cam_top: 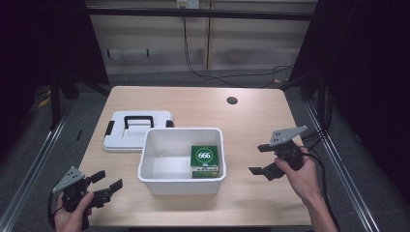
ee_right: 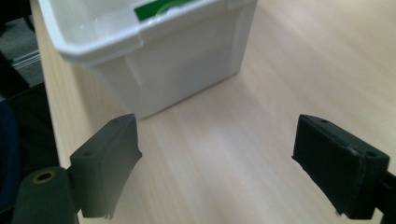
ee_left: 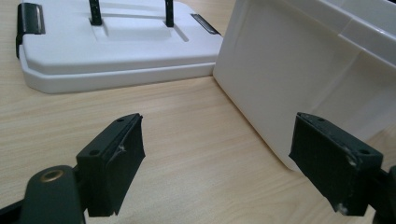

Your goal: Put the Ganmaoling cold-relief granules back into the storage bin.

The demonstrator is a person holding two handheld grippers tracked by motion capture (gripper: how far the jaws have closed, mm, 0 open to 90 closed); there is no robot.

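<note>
The white bin [cam_top: 181, 164] sits mid-table, stiff, smooth plastic, probably light; its rim offers the best hold. Its lid [cam_top: 138, 130] lies flat just behind-left, best taken by the black handle. The green box [cam_top: 207, 162] inside looks like light cardboard. Left gripper [cam_top: 109, 185] and right gripper [cam_top: 261, 159] both gape, empty.

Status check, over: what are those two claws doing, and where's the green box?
Left gripper open, empty, beside the bin. Right gripper open, empty, on the other side. Green box inside bin; lid off, behind it. Nothing in the way.
</note>
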